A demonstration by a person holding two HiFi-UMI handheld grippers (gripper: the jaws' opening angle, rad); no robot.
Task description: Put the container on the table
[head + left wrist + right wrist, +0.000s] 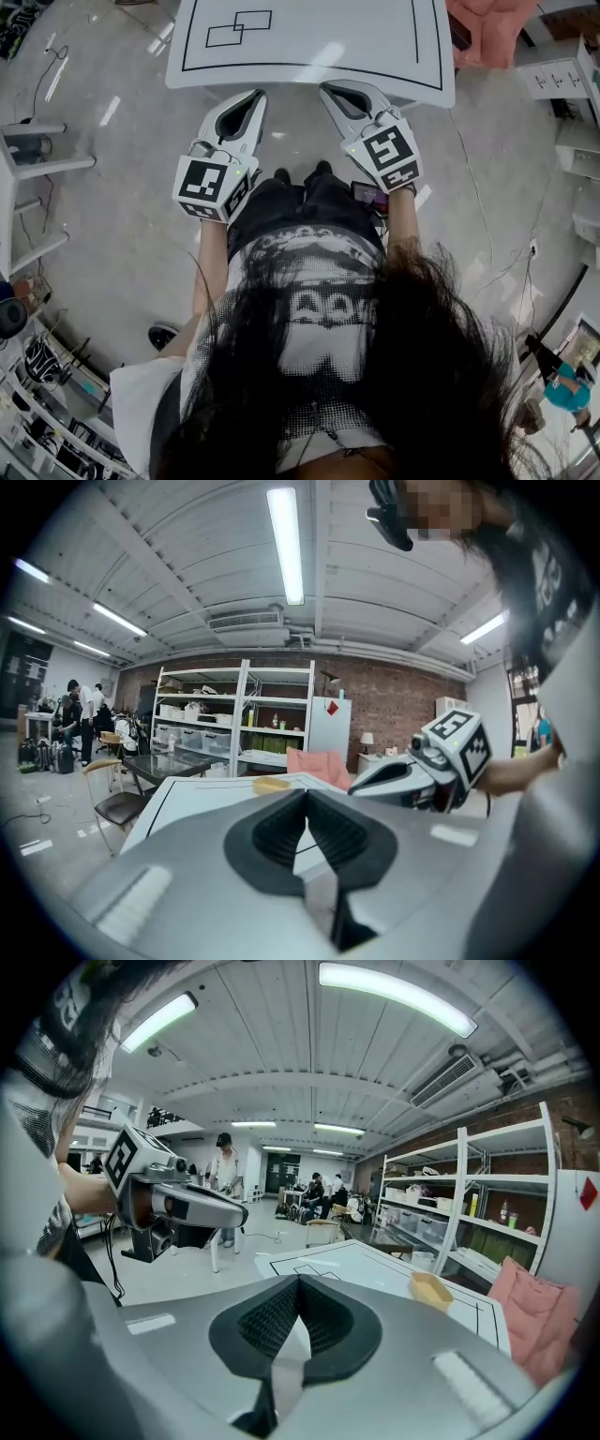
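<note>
Closed jaws on the left gripper, black ribbed pads meeting at their tips with nothing between. Closed jaws likewise on the right gripper, pads together and empty. In the head view, both grippers held side by side in front of the person's body, each pointing toward the near edge of the white table, tips near that edge and apart from each other. A marker cube at the rear of each, above the forearm. Container: shallow, tan, open-topped, resting on the tabletop on the side far from the grippers, near the black border line printed round the surface. Well apart from both grippers and touched by neither. Same container in the left gripper view, a low yellowish shape beyond the jaw tips. Two overlapping black rectangles printed toward one corner of the table. Beyond the table, a pink cloth-covered object, white shelving with bins and bottles, and a brick wall. Off to one side, a chair, and people standing in the background. Glossy grey floor beneath, long ceiling lights overhead.
</note>
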